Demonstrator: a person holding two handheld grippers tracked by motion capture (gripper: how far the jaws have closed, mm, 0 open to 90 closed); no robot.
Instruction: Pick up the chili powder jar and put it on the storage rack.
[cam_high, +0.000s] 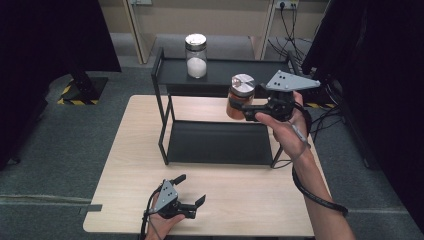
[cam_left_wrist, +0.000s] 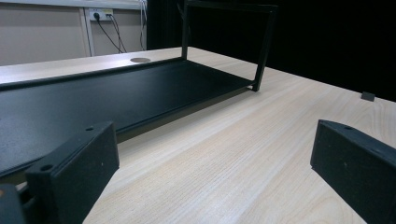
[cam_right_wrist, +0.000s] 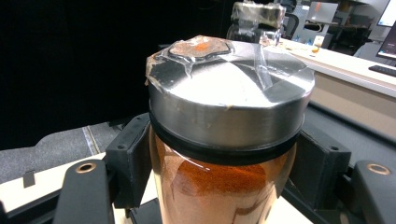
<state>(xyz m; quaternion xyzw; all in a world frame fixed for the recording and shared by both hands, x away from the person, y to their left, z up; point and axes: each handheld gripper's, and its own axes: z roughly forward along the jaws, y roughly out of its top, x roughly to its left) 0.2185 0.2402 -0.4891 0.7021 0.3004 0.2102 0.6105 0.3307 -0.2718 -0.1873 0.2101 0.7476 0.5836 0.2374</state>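
Observation:
A glass jar of orange-red powder with a silver lid is in the air beside the upper right of a black two-tier rack. My right gripper is shut on that jar; in the right gripper view the black pads clamp the glass on both sides of the jar. A second jar, half full of white powder, stands on the rack's top shelf. My left gripper rests near the table's front edge, open, with bare wood between its fingers.
The light wooden table carries the rack across its far half; the lower shelf is bare. Dark screens stand at both sides, and cables and a wall socket lie behind the rack on the right.

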